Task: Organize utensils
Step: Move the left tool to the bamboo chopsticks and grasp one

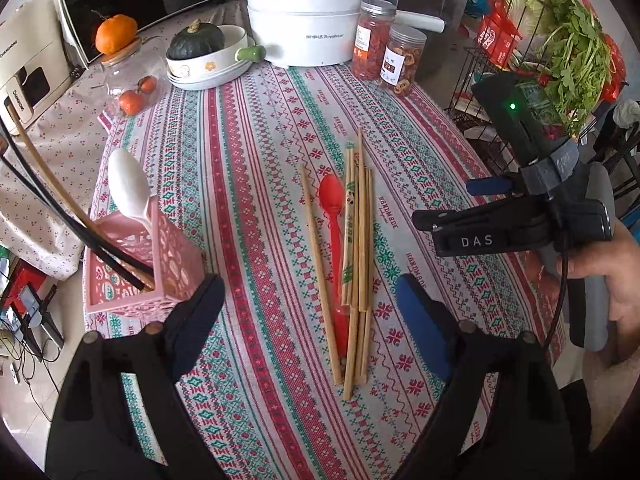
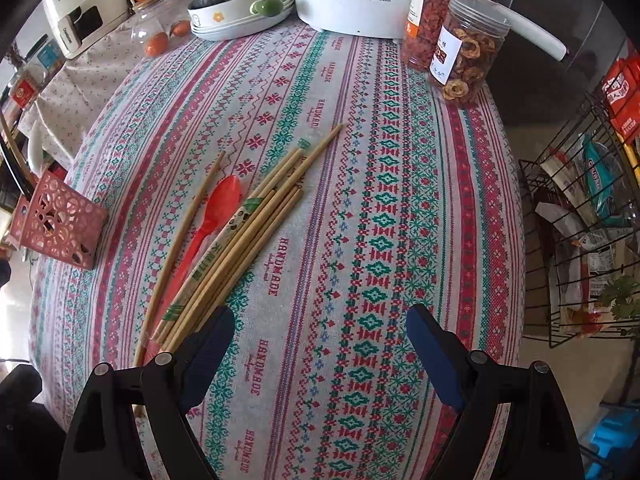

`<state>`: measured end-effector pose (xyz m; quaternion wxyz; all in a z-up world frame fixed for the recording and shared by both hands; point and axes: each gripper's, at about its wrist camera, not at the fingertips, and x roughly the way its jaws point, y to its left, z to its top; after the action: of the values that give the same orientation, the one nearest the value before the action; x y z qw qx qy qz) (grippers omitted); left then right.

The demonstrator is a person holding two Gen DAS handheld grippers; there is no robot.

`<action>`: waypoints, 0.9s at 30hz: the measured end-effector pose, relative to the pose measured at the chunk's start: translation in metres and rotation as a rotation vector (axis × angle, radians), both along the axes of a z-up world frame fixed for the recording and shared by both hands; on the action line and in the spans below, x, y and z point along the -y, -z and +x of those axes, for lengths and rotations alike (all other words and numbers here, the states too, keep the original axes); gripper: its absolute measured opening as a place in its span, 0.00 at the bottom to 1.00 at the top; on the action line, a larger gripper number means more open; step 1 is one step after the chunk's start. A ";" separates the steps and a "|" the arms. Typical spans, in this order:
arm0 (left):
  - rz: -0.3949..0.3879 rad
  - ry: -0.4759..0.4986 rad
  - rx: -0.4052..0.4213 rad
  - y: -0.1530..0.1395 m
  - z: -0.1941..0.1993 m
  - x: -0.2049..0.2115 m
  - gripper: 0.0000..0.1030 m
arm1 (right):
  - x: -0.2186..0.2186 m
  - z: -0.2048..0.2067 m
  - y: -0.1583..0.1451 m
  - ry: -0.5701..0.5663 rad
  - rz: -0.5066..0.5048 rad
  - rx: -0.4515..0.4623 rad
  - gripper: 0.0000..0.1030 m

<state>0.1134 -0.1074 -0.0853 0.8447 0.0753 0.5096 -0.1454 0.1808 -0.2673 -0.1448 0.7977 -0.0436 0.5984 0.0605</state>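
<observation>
A pile of several wooden chopsticks [image 1: 362,240] lies mid-table with a red plastic spoon [image 1: 334,216] among them and a paper-wrapped pair [image 1: 349,236]. It also shows in the right wrist view [image 2: 240,248], with the red spoon [image 2: 218,208]. A pink perforated utensil basket [image 1: 144,264] at the left holds a white spoon [image 1: 126,184] and black and wooden chopsticks [image 1: 60,216]. My left gripper [image 1: 308,312] is open and empty, above the near end of the pile. My right gripper [image 2: 320,344] is open and empty, just right of the pile; it shows in the left wrist view [image 1: 452,216].
A white Royalstar cooker [image 1: 308,16], two jars of dried fruit [image 1: 390,52], a bowl with a green squash [image 1: 204,56] and small oranges [image 1: 132,100] stand at the far side. A wire rack [image 2: 580,248] with packets and greens stands off the table's right edge.
</observation>
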 end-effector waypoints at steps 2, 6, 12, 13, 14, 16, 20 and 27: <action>0.011 0.011 -0.021 0.006 0.012 0.013 0.62 | 0.013 0.004 0.002 0.039 0.016 -0.006 0.86; 0.066 -0.002 -0.059 0.023 0.041 0.036 0.43 | 0.024 0.007 0.006 0.053 0.035 -0.017 0.86; 0.137 -0.094 -0.118 0.055 0.086 0.043 0.23 | 0.026 0.009 0.008 0.061 0.048 -0.028 0.86; 0.135 -0.108 -0.132 0.060 0.090 0.041 0.21 | 0.026 0.010 0.009 0.064 0.049 -0.029 0.86; 0.138 -0.119 -0.144 0.065 0.094 0.040 0.20 | 0.027 0.010 0.009 0.067 0.050 -0.030 0.86; 0.154 -0.121 -0.161 0.075 0.100 0.042 0.19 | 0.028 0.012 0.010 0.074 0.058 -0.032 0.86; 0.156 -0.125 -0.210 0.090 0.106 0.042 0.19 | 0.029 0.017 0.010 0.089 0.100 -0.033 0.86; 0.123 -0.138 -0.234 0.097 0.111 0.033 0.10 | 0.023 0.020 0.015 0.085 0.099 -0.048 0.86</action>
<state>0.2245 -0.1404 -0.1827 0.7812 0.0743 0.6167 -0.0631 0.2008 -0.2900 -0.1594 0.7861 0.0230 0.6150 0.0570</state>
